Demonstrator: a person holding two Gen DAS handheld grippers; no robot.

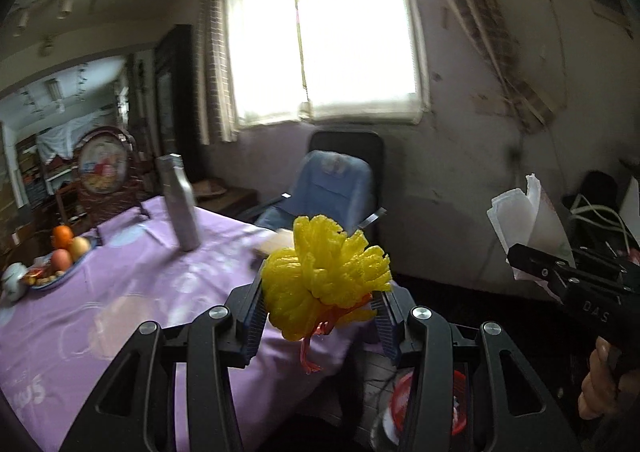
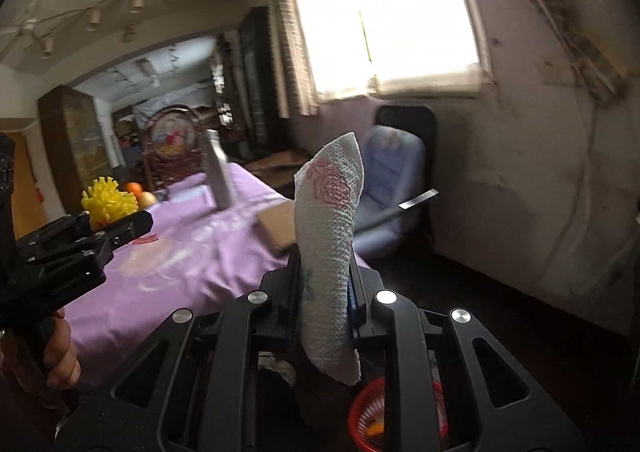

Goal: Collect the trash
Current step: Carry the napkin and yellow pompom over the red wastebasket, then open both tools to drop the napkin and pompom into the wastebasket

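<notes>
Your left gripper [image 1: 320, 308] is clamped down on the yellow net wad [image 1: 320, 276], a scrunched-up mesh thing with an orange-red tie dangling out the bottom. Jaws are partway closed, squeezing it from both sides, and the wad puffs out above the fingertips. It sits over the near corner of the purple-clothed table [image 1: 120, 312], off the cloth and not touching it.

Your right gripper [image 2: 326, 292] has the paper towel [image 2: 330, 236] pinched between nearly closed jaws. The towel is a folded white sheet with a pink rose print, standing roughly upright, with its top flopping above the fingers and its lower end hanging past them. It's also held just off that same corner of the table, on the side toward the window wall.

The red basket [image 2: 360, 408] is down on the floor below the table's near corner, right under both grippers. Only part of the rim shows behind the gripper frames, and there's something orange-yellow inside that's too blurry to name.

In the right wrist view your left gripper shows up at the left edge with the yellow wad sticking up from it, over the table's near edge.

Back on the table: a silver bottle [image 1: 180, 204] stands upright toward the far end, a fruit plate [image 1: 60, 256] with an orange and apples sits at the far left side, and a flat cardboard box [image 2: 278, 230] lies at the edge nearest the blue chair [image 1: 328, 188], which is beyond the table under the window.
</notes>
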